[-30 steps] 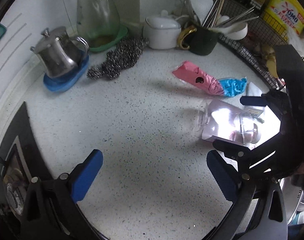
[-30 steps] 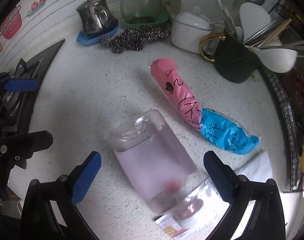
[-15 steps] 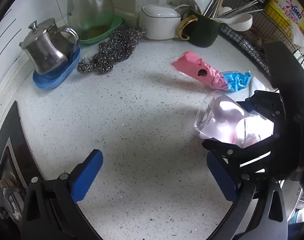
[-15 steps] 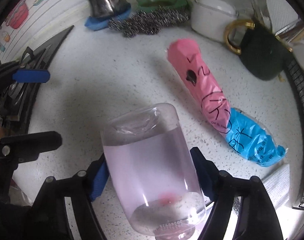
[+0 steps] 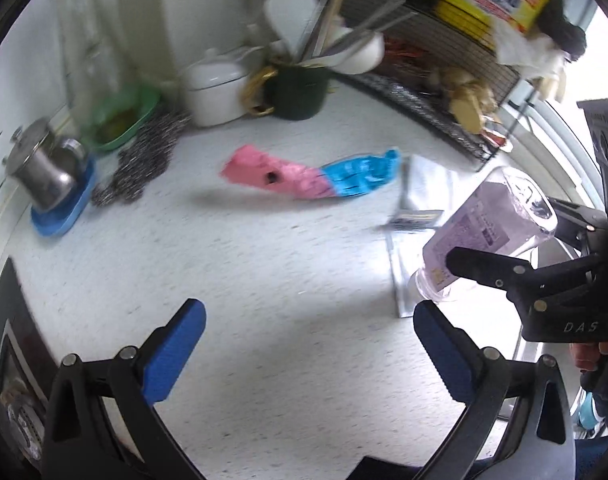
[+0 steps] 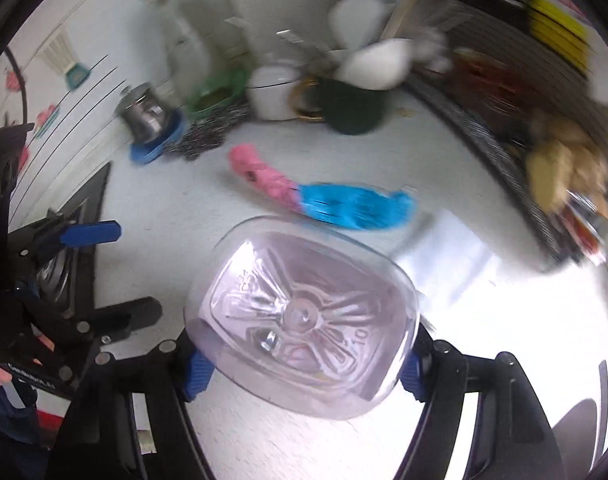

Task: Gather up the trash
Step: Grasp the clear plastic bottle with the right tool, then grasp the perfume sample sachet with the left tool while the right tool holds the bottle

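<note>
Right gripper [image 6: 301,364] clamps the clear plastic bottle [image 6: 301,320] across its body, lifted off the white counter [image 5: 263,264] with its base turned toward the camera; the blue pads [image 6: 195,374] bite only the lower flanks. Left gripper [image 5: 308,344] hangs wide and empty above bare counter on the near side.

Risks, as I judge them: the bottle looks thin-walled and smooth, and pinkish liquid seems to sit inside, so its weight may shift and let it twist or slide out between the pads. A harder squeeze could buckle it. Whether a cap is on cannot be told, so a spill is possible.

Further back lie the pink and blue wrapper [image 5: 310,176] and, to its right, a silvery packet [image 5: 416,216], both uncollected; both views are blurred.
</note>
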`<state>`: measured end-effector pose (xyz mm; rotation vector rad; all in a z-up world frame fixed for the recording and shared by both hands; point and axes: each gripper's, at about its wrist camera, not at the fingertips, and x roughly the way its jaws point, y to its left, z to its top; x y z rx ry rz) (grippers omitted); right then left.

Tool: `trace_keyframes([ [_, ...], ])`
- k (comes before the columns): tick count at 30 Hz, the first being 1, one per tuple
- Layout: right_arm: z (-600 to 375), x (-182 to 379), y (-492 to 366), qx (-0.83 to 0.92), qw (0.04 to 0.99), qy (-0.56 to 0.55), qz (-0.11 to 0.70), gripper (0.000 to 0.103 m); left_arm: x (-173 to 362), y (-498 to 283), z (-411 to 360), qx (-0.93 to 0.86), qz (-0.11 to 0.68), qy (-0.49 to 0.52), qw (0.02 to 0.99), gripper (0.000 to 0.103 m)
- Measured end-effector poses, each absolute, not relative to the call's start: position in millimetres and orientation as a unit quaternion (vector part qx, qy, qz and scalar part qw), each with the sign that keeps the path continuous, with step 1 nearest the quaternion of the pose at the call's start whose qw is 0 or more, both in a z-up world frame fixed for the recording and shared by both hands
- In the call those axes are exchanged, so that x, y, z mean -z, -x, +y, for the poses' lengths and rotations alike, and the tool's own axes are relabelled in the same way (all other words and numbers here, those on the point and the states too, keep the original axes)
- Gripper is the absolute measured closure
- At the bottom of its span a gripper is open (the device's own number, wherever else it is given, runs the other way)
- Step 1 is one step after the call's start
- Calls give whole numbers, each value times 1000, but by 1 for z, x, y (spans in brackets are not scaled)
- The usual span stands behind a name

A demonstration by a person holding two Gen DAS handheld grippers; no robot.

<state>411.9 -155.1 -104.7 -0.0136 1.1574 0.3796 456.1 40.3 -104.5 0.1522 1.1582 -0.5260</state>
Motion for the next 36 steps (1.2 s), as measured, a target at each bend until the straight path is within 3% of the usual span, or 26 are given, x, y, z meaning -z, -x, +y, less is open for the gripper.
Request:
trace_keyframes([
  [15, -237, 114, -393, -55, 837, -37, 544, 32, 134, -467, -65, 294, 565, -106, 764, 0],
  [28, -259, 113, -409, -41, 844, -46, 533, 32, 163, -506, -127, 364, 517, -256, 732, 1],
  [34, -259, 114, -414, -36, 842, -53, 535, 32, 183, -507, -136, 394, 526, -269, 704, 41],
  [36, -257, 113, -415, -36, 842, -51, 535, 32, 188, -508, -138, 401, 529, -269, 698, 60],
])
